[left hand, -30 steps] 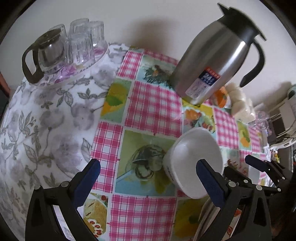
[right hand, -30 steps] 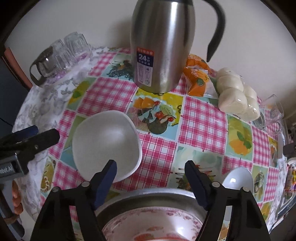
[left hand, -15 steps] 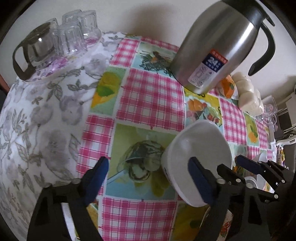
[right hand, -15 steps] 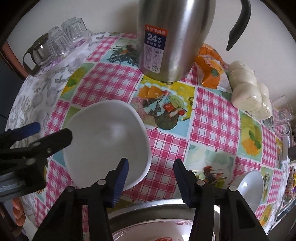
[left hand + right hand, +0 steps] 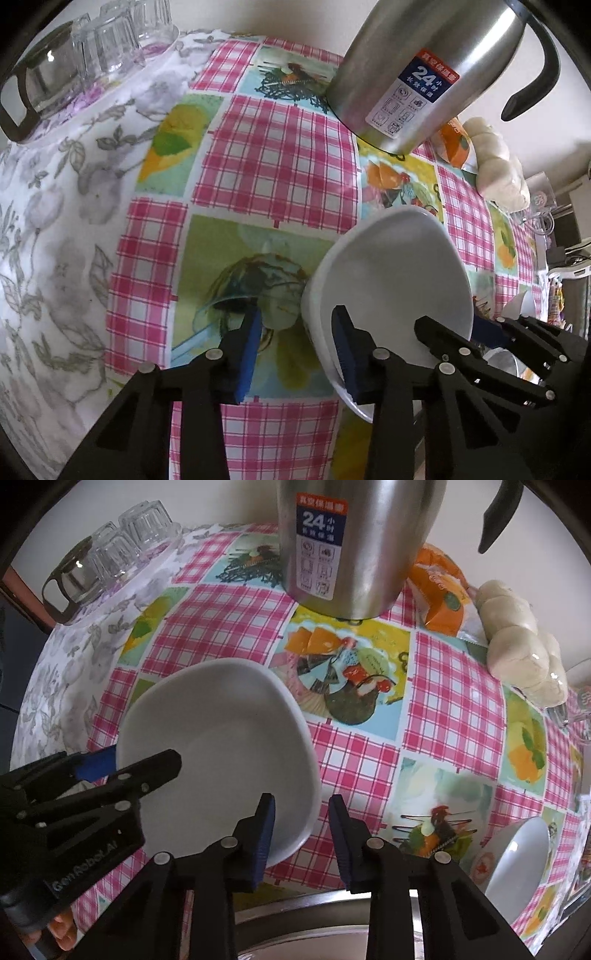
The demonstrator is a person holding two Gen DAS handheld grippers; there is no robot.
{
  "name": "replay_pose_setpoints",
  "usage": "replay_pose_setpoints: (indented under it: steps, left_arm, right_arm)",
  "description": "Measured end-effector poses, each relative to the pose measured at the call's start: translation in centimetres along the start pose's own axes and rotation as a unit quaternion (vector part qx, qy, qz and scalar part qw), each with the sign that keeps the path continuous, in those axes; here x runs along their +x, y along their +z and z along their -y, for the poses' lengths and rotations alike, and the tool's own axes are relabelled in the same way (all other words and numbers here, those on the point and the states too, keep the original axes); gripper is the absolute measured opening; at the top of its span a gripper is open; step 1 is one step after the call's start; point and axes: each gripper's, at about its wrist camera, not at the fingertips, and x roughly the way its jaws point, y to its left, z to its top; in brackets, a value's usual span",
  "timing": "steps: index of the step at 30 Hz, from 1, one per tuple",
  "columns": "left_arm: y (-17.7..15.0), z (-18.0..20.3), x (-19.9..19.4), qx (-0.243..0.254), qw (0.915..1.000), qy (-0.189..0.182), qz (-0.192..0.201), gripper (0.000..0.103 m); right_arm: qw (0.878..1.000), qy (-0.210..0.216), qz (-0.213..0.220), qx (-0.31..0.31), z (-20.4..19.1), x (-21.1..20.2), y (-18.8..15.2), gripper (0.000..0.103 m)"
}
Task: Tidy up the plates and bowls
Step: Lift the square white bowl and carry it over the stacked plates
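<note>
A white rounded-square bowl (image 5: 391,280) stands on the checked tablecloth; it also shows in the right wrist view (image 5: 218,746). My left gripper (image 5: 295,343) straddles the bowl's left wall, one finger outside and one inside, with a gap still showing. My right gripper (image 5: 301,834) straddles the bowl's near right rim in the same way, jaws narrowed but not pinching. A second white bowl (image 5: 517,856) lies tilted at the lower right of the right wrist view.
A steel thermos jug (image 5: 351,542) stands just behind the bowl. Upturned glasses and a glass pot (image 5: 85,55) sit far left. Orange packets (image 5: 439,590) and white buns (image 5: 517,642) lie right. A metal basin (image 5: 325,923) with dishes is right below my right gripper.
Both grippers have moved forward onto the white bowl and narrowed their jaws around its rim, the left from the left side, the right from the near right.
</note>
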Motion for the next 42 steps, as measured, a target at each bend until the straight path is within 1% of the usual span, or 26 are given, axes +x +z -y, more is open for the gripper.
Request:
replay_pose_setpoints:
  steps: [1, 3, 4, 5, 8, 14, 18, 23, 28, 31, 37, 42]
  left_arm:
    - [-0.1, 0.0, 0.1, -0.002, 1.0000, -0.004, 0.000, 0.037]
    - [-0.2, 0.1, 0.1, -0.005, 0.9997, -0.023, 0.003, 0.026]
    - [-0.3, 0.2, 0.1, -0.004, 0.9996, -0.027, 0.004, 0.023]
    - [-0.4, 0.3, 0.0, -0.003, 0.9996, -0.029, 0.006, 0.019]
    - [-0.7, 0.7, -0.3, 0.000, 0.9998, -0.017, 0.012, 0.018]
    - [-1.5, 1.0, -2.1, 0.002, 0.9994, -0.016, 0.031, 0.018]
    - [-2.2, 1.6, -4.4, 0.001, 0.9984, -0.011, 0.055, 0.018]
    - [-3.6, 3.0, -7.7, 0.007, 0.9960, 0.001, 0.089, 0.018]
    - [-5.3, 5.4, -11.2, 0.018, 0.9907, 0.018, 0.133, 0.018]
    - [-6.5, 6.8, -13.1, 0.021, 0.9875, 0.016, 0.155, 0.018]
    - [-9.2, 9.3, -15.9, 0.025, 0.9803, 0.009, 0.196, 0.018]
    - [-11.4, 10.8, -17.4, 0.021, 0.9748, 0.006, 0.222, 0.018]
  right_arm:
    - [1.000, 0.002, -0.003, 0.001, 0.0, 0.2, 0.0, 0.031]
    - [1.000, 0.008, -0.007, 0.003, -0.1, 0.5, 0.0, 0.027]
    - [1.000, 0.013, -0.008, 0.002, -0.2, 0.6, 0.0, 0.024]
    - [1.000, 0.016, -0.008, 0.002, -0.3, 0.6, 0.0, 0.023]
    - [1.000, 0.028, -0.005, 0.011, -0.1, 0.4, -0.2, 0.020]
    - [0.999, 0.043, 0.008, 0.022, 0.5, -0.9, -0.6, 0.017]
    - [0.998, 0.052, 0.024, 0.021, 0.8, -2.9, -1.2, 0.017]
    - [0.996, 0.065, 0.053, 0.025, 1.2, -6.6, -2.2, 0.017]
    - [0.993, 0.071, 0.090, 0.022, 2.2, -10.4, -4.2, 0.017]
    - [0.991, 0.076, 0.108, 0.023, 2.9, -12.2, -5.0, 0.017]
    - [0.986, 0.080, 0.142, 0.024, 4.4, -15.8, -8.0, 0.017]
    - [0.981, 0.090, 0.166, 0.033, 5.5, -17.9, -10.7, 0.017]
